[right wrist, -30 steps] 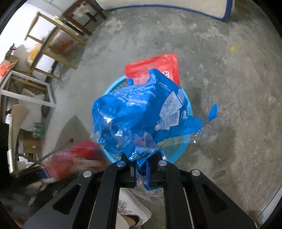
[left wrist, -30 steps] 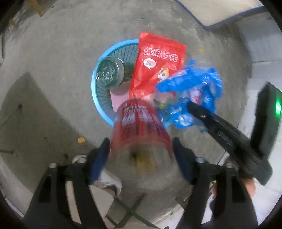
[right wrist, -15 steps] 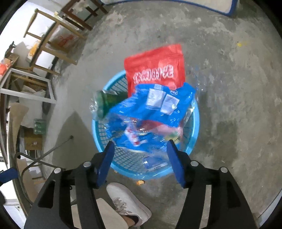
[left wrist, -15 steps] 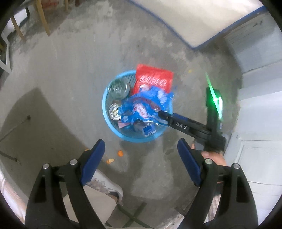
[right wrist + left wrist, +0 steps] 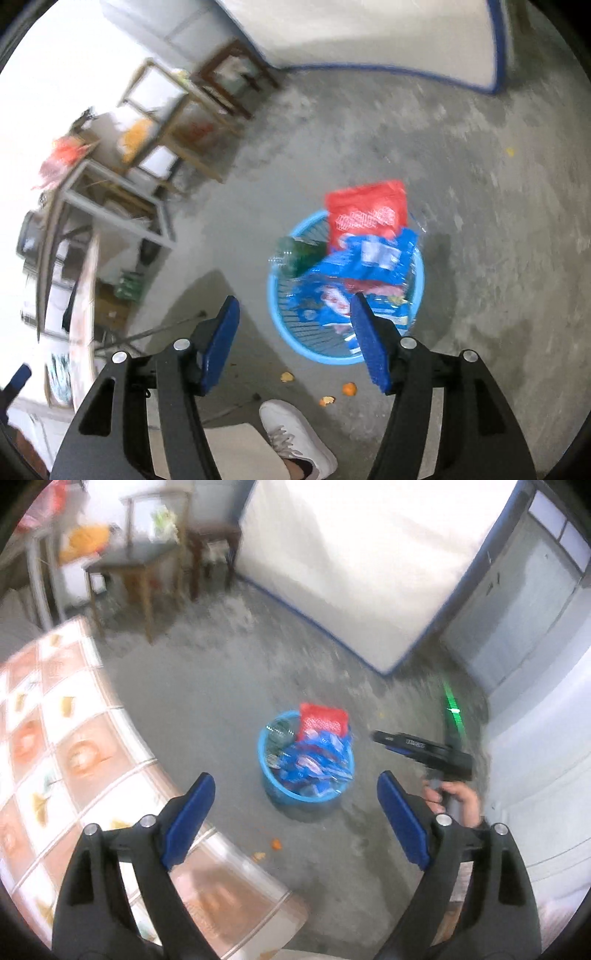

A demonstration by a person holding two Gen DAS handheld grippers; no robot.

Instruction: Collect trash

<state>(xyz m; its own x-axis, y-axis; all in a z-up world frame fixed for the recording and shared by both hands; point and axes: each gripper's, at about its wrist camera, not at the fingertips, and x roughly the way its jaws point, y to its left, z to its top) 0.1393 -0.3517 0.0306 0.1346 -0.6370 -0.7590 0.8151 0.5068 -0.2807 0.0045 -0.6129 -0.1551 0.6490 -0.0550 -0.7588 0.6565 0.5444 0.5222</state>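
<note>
The left gripper (image 5: 295, 801) hangs above the concrete floor (image 5: 207, 716), its jaws wide apart with nothing between them, having just been opening further. Beyond them a blue basket (image 5: 271, 790) stands on the floor, filled with a red bag (image 5: 323, 718) and blue wrappers (image 5: 314, 760). To its right, a hand (image 5: 456, 801) holds the right gripper (image 5: 380, 738). A patterned counter (image 5: 70, 753) fills the left side. Orange scraps (image 5: 275, 844) lie near the basket.

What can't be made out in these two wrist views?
- Lettering on the red bag: blurred in both views.
- Bottom of the blue basket: hidden under the blue wrapper and green bottle.
- Orange scraps on the floor: too small to identify.
- Shelves: smeared by motion.
</note>
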